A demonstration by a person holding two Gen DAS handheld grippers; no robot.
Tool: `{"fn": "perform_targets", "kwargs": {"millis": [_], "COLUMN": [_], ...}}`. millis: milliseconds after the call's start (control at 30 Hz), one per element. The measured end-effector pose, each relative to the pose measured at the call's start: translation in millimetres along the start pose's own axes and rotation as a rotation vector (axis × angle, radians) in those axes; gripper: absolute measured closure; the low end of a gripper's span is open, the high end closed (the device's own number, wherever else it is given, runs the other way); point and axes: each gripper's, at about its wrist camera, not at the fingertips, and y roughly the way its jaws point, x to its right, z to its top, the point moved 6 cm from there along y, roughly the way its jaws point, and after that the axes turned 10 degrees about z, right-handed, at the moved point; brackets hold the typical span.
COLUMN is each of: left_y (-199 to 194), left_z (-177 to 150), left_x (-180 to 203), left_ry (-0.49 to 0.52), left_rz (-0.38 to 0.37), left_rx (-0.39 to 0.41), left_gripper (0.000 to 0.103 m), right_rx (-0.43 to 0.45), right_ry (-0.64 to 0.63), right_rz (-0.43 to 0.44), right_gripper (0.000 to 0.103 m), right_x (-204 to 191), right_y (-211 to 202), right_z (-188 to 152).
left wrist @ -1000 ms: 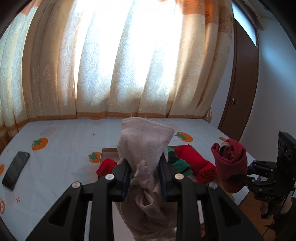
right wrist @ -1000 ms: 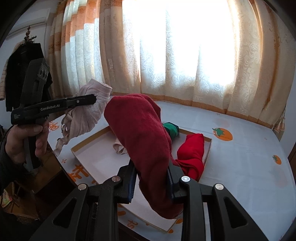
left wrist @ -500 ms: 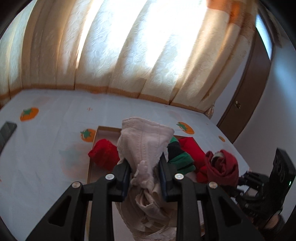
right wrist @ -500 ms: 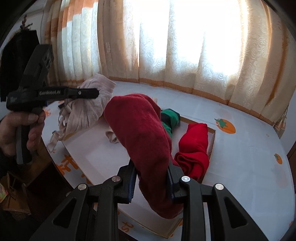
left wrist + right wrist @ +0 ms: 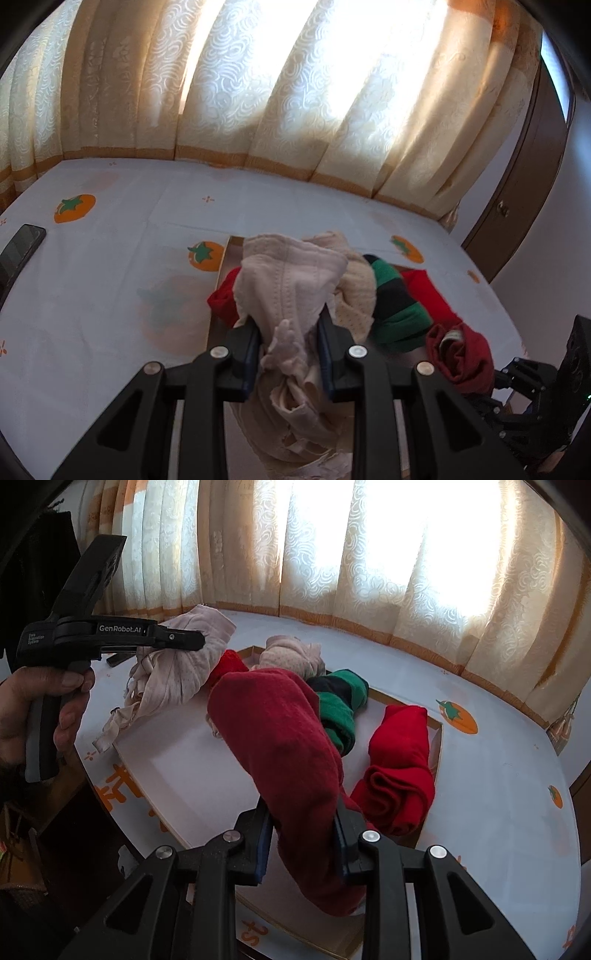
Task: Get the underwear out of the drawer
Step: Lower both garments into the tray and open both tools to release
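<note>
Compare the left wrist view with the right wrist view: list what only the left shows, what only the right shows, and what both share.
Only the left wrist view shows the dark phone lying on the sheet and the brown door.

Only the right wrist view shows the hand that holds the left gripper, and dark clothes hanging at the far left.

Both show the curtains, the tomato-print sheet, the shallow drawer with a green striped piece and a bright red piece in it, the beige garment gripped by the left gripper, and the dark red garment gripped by the right gripper.
</note>
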Motion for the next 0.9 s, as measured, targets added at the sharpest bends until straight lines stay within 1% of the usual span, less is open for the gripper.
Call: {"fn": "perform_targets", "kwargs": {"millis": [100,200,400,500,600,700,767,900], "left_y": [9,16,18,22,28,29,29,29], "left_z": [-4,-9,-1,4,2,-3,-5,-9], "left_x": [2,3,5,7,9,12,14,17], "left_ry": [0.032,0.042,0.016,0.025,0.04,0.068,0.087,0.11], "left_rz": [0.02,0.033,0.035,0.044,0.053,0.069,0.08,0.098], "left_rx": [-0.03,-0.047,-0.042,-0.044,-0.059,-0.056,-0.055,-0.046], "left_gripper": [0.078,0.078,0.078,0.078,0.077,0.075,0.071,0.066], "right_rx": [-0.015,-0.031,-0.075,-0.09,-0.099,-0.1,-0.101,-0.103], "right_ry": [0.005,0.003,-0.006,-0.012,-0.009,-0.006,-0.005,-0.007], "right_rz": [0.004,0.002,-0.039,-0.039,-0.033,-0.027,-0.026,-0.028], "right_gripper": [0.073,0.073,0.073,0.073,0.073,0.073,0.073,0.072], "right_x": [0,-2,-2,-4,-4,-3,-3,-4], "right_y": [5,9,19,23,27,28,29,32], "right_z": [-1,-2,-3,-5,-8,-9,-10,-10]}}
